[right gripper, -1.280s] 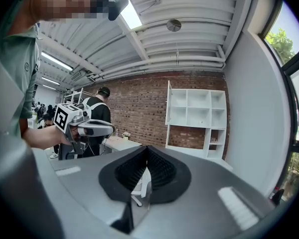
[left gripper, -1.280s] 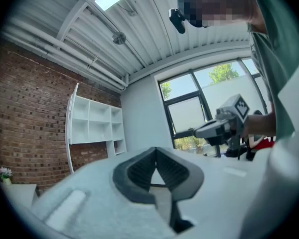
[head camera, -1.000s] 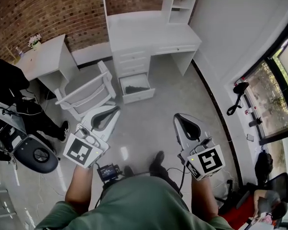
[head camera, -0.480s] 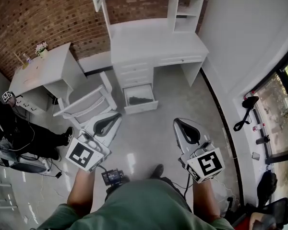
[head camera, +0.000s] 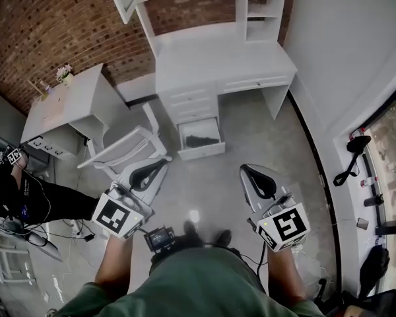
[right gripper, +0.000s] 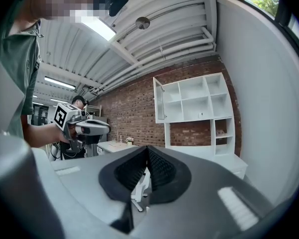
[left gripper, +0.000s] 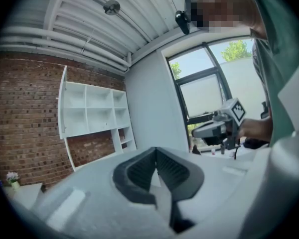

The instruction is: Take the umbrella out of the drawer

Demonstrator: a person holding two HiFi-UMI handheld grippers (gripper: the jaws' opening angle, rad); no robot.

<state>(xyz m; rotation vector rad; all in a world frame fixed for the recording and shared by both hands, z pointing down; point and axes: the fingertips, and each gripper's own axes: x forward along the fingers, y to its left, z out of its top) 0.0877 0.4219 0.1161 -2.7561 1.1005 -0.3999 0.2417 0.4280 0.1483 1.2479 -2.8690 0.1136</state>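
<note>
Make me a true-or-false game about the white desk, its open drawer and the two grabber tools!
1. The bottom drawer of the white wooden desk is pulled open. True.
2. The left gripper holds the dark folded umbrella. False: the umbrella lies in the drawer, and the gripper is shut on nothing, well short of it.
3. The right gripper has its jaws wide apart. False: they are closed together, empty.
4. A white slatted chair stands beside the open drawer. True.
5. The wall behind the desk is red brick. True.
</note>
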